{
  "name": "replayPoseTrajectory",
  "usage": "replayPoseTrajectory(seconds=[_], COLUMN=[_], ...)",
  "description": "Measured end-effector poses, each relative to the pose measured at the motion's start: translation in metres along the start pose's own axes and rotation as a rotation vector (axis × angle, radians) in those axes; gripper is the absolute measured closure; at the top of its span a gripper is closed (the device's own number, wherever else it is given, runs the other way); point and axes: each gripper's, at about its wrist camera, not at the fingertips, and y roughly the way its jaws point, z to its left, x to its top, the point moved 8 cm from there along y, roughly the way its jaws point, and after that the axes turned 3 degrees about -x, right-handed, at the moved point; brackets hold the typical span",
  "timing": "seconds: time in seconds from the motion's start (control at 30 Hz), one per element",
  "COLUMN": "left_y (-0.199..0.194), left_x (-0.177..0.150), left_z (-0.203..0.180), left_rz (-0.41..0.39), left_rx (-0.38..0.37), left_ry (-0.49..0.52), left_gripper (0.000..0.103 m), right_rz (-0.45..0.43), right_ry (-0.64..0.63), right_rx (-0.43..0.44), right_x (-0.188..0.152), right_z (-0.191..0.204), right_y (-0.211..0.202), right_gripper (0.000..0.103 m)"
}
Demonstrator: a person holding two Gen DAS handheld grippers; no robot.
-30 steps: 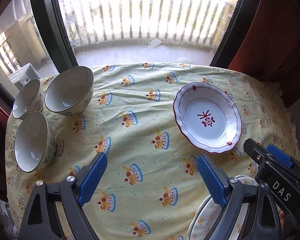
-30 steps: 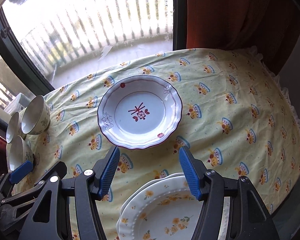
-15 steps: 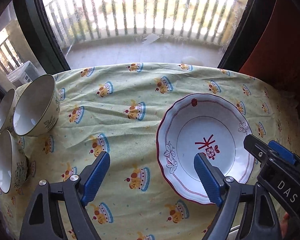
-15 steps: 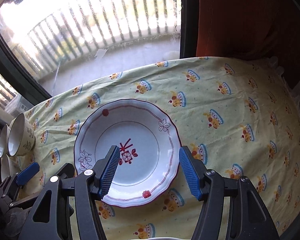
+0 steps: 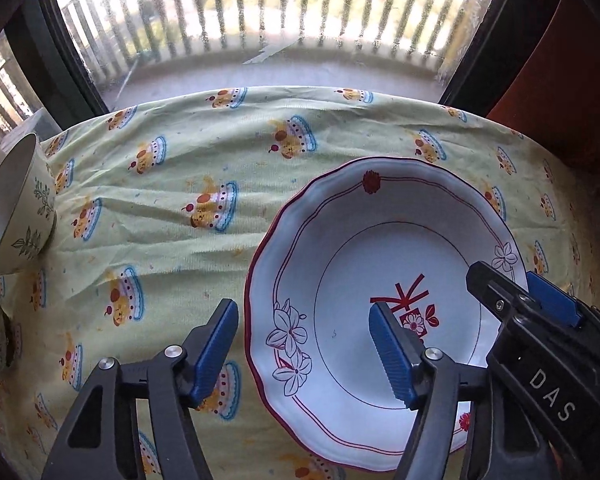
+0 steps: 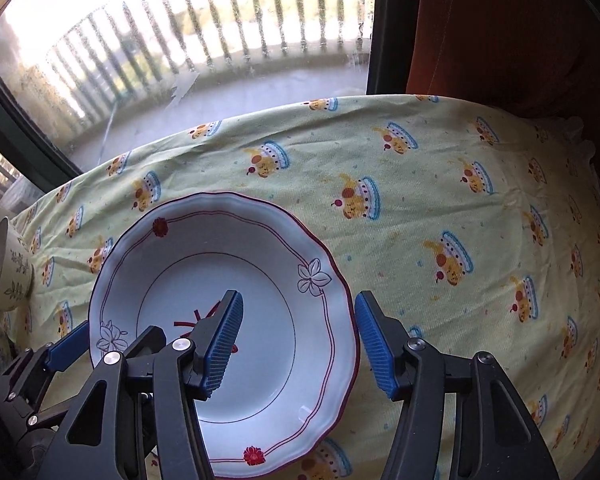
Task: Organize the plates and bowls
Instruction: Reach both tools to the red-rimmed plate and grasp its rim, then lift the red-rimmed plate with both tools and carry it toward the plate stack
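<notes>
A white deep plate with a red scalloped rim [image 5: 380, 240] [image 6: 220, 248] lies flat on the yellow printed tablecloth [image 5: 220, 152]. My left gripper [image 5: 304, 354] straddles the plate's left rim, one pad outside on the cloth side, the other over the well. Its jaws are closing, and neither pad presses the rim. My right gripper [image 6: 299, 344] straddles the right rim the same way, its jaws closing slightly with a gap at each pad. The right gripper's fingertips [image 5: 552, 304] show over the plate's far side in the left wrist view.
Leaf-patterned bowls [image 5: 16, 208] [image 6: 4, 268] stand at the table's left edge. A window with a balcony railing [image 6: 220, 40] is behind the table. A red curtain [image 6: 500, 32] hangs at the back right. Bare cloth lies right of the plate [image 6: 460, 220].
Both grippers moved forward and down until they straddle the red-rimmed plate's opposite rims. The flowered plates near the front edge have left view. The left jaws have narrowed.
</notes>
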Motion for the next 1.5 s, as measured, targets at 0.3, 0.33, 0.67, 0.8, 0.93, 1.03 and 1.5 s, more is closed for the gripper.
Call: replayPoseTrajectory(seconds=[0.3, 0.33, 0.67, 0.8, 0.93, 1.03, 1.5], left_y=[0.0, -0.002, -0.016, -0.024, -0.032, -0.031, -0.025], left_x=[-0.01, -0.012, -0.049, -0.065, -0.079, -0.087, -0.078], left_z=[0.004, 0.007, 0.052, 0.068, 0.083, 0.092, 0.1], left_rz=[0.019, 0.021, 0.057, 0.073, 0.079, 0.089, 0.044], left_rx=[-0.03, -0.03, 0.023, 0.041, 0.045, 0.041, 0.06], left_ry=[0.004, -0.001, -0.032, -0.063, -0.093, -0.123, -0.094], left_gripper=[0.034, 0.034, 0.034, 0.034, 0.035, 0.038, 0.039], right_rz=[0.023, 0.026, 0.074, 0.086, 0.105, 0.12, 0.114], right_ry=[-0.011, -0.007, -0.065, -0.088, -0.113, -0.129, -0.152], right_rx=[-0.01, -0.004, 0.047, 0.058, 0.076, 0.084, 0.052], right_x=[-0.007, -0.008, -0.043, -0.058, -0.072, -0.082, -0.077], right_z=[0.004, 0.005, 0.05, 0.07, 0.085, 0.095, 0.097], right_y=[-0.001, -0.002, -0.014, -0.02, -0.025, -0.026, -0.006], right_gripper=[0.044, 0.044, 0.044, 0.045, 0.046, 0.046, 0.057])
